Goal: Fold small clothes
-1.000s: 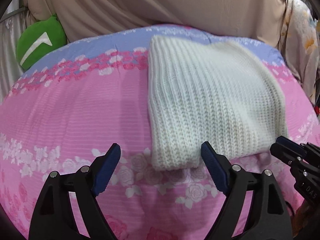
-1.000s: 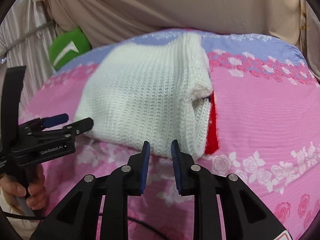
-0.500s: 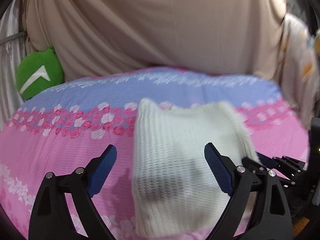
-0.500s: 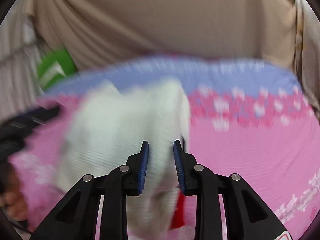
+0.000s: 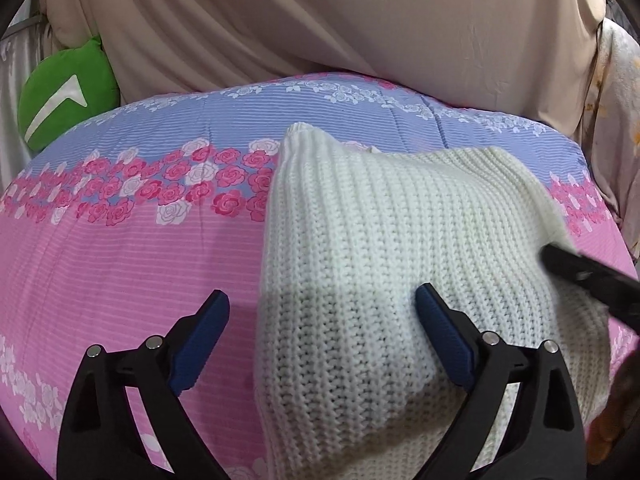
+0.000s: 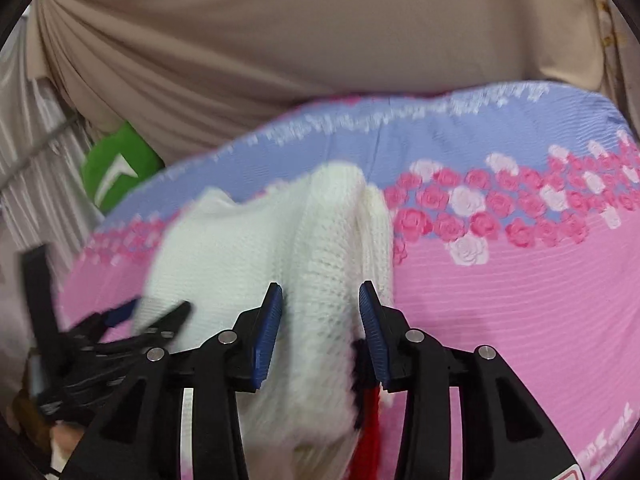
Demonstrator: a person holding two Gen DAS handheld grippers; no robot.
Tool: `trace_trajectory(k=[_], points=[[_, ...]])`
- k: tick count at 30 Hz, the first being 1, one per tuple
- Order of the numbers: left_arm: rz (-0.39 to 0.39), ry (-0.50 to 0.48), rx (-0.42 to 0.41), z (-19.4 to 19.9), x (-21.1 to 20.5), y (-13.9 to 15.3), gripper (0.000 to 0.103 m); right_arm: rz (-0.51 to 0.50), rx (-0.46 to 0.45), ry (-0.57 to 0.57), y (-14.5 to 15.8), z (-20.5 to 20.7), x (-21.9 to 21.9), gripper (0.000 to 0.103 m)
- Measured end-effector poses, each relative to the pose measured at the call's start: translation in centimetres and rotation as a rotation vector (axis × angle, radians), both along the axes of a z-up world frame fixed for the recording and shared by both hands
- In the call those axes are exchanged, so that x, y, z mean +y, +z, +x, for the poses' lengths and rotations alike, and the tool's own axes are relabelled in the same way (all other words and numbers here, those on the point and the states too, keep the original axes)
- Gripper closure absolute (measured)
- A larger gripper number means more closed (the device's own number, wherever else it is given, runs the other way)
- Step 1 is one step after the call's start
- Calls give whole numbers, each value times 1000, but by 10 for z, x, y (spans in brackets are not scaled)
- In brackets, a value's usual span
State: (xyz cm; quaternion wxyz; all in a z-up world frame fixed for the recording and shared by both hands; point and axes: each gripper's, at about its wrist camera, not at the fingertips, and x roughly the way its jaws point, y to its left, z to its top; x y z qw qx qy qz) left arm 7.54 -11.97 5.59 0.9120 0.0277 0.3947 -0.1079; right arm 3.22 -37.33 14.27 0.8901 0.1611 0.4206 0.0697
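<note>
Pink-and-lilac rose-print bedding (image 5: 120, 248) fills the left wrist view, where the left gripper (image 5: 322, 334) spreads wider, the folded white knit sweater's (image 5: 392, 240) edge between its jaws, unpressed, from center toward 3 o'clock. From the right wrist, the right gripper (image 6: 320, 334) is closing on the sweater's thick folded edge (image 6: 320, 280) at 6 o'clock, pads touching the knit.

This looks like a bedroom at home: a quilt (image 5: 168, 248) printed with pink roses covers a bed, beige sheets (image 5: 320, 20) hang behind, and a green cushion (image 5: 66, 92), perhaps a toy, sits aside.
</note>
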Motion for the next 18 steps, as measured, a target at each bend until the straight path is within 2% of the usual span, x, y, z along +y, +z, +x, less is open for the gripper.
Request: trace_trajectory(k=[2, 5, 6, 8, 9, 10, 11, 15, 18], points=[[-4, -5, -7, 0, 2, -2, 7, 32, -38, 11, 8, -2, 0, 82], [-18, -10, 2, 1, 5, -3, 7, 65, -195, 15, 44, -22, -1, 87], [-21, -10, 2, 1, 4, -3, 7, 57, -211, 10, 47, -24, -2, 87], [-12, -7, -4, 0, 3, -3, 7, -31, -163, -19, 33, -15, 2, 87], [-11, -9, -8, 0, 3, -4, 6, -115, -88, -45, 12, -3, 5, 86], [-14, -12, -7, 1, 2, -5, 6, -142, -28, -31, -12, 7, 7, 84], [-17, -10, -8, 1, 2, -7, 5, -118, -77, -29, -17, 4, 4, 83], [-24, -7, -5, 2, 4, -9, 5, -90, -88, -72, 5, -7, -2, 78], [-26, -5, -10, 1, 5, -10, 5, -66, -161, -87, 26, -36, 0, 78]])
